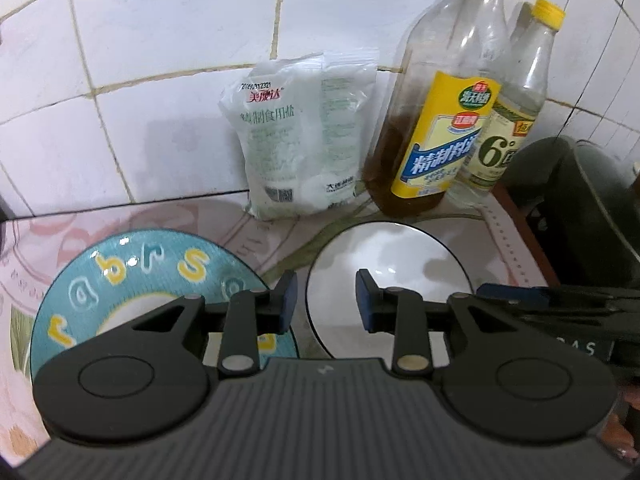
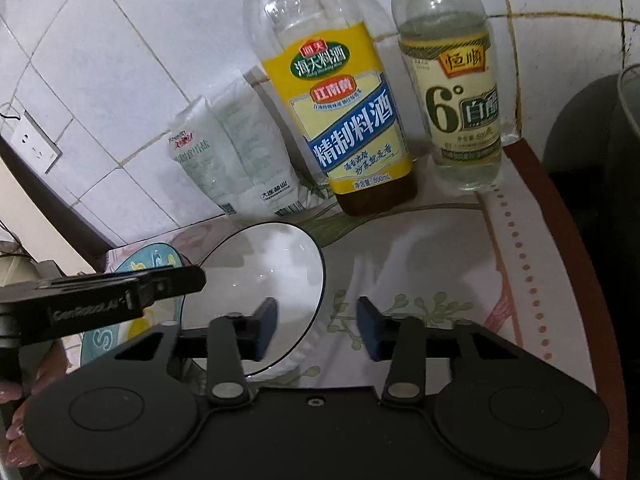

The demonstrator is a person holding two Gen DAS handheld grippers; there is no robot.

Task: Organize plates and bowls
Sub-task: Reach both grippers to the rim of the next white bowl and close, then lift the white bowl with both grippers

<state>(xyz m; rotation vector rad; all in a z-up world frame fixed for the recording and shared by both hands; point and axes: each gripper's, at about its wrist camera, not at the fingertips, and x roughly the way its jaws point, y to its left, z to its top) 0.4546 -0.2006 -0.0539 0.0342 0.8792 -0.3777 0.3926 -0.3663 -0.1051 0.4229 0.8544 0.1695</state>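
White bowl [image 1: 384, 276] edge sits between left gripper [image 1: 326, 300] spread fingers.

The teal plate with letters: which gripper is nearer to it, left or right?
Left. The left gripper hovers open at the right edge of the teal plate, beside the white bowl. The right gripper is open at the bowl's far rim, away from the plate.
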